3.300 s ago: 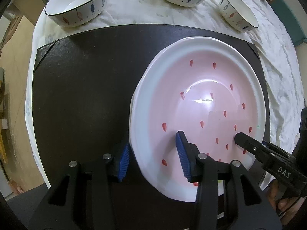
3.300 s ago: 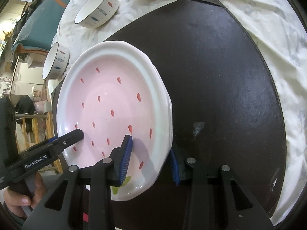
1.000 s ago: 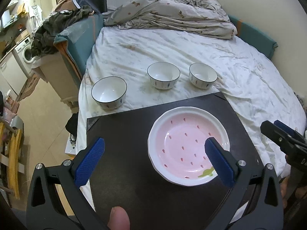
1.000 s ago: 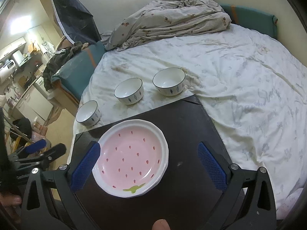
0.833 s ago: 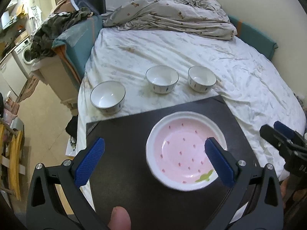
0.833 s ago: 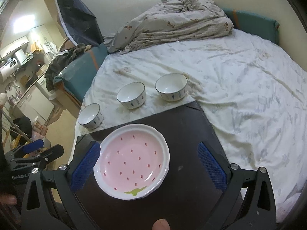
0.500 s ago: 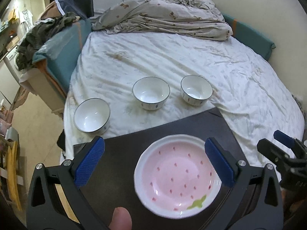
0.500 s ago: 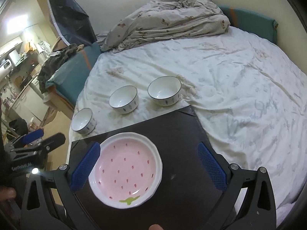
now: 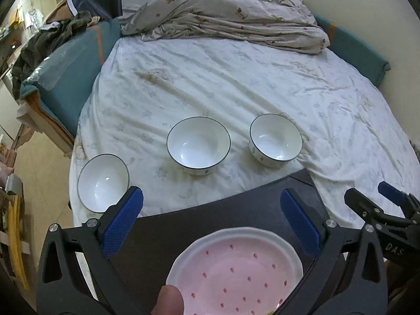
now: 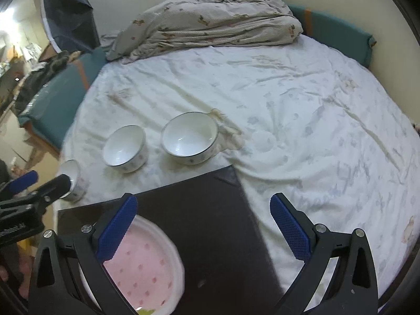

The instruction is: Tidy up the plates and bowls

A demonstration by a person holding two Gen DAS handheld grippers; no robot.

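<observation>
So both grippers are up in the air over the near end of the bed (image 9: 236, 84), and neither one has hold of anything. The left gripper (image 9: 211, 227) has its blue pads spread wide apart, same deal with the right gripper (image 10: 203, 229), jaws gaping.

The pink plate (image 9: 236, 267) with the little red specks sits on a dark board (image 9: 231, 210) laid on the white sheet, close to the person. It's on the left part of that board, below the left gripper.

Past the board's far edge there are three white bowls with dark rims in a loose row on the sheet: the left bowl (image 9: 103, 182) near the bed's edge, the middle bowl (image 9: 198, 145), and the right bowl (image 9: 275, 140). All upright, none touching each other. A rumpled duvet (image 9: 225, 8) is piled at the far end of the bed.
</observation>
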